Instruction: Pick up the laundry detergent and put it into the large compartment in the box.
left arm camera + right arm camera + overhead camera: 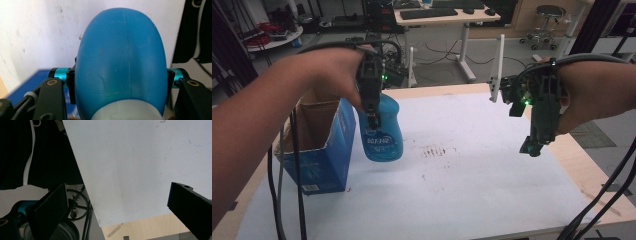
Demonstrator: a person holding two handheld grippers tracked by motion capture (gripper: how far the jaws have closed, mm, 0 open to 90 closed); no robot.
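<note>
A blue plastic bottle (384,131) with a printed label hangs above the white table sheet (462,175), just right of an open blue cardboard box (319,145). My left gripper (373,119) is shut on it from above. In the left gripper view the bottle's rounded blue body (120,60) sits clamped between the two black jaws, its pale cap end at the bottom. My right gripper (534,142) hovers over the table's right side, open, with nothing between its fingers (50,210).
The open box stands at the table's left edge. A white upright post (498,67) stands at the table's far edge. Reddish smudges (434,150) mark the sheet's middle. Cables trail down from both grippers. Desks and a stool stand beyond the table.
</note>
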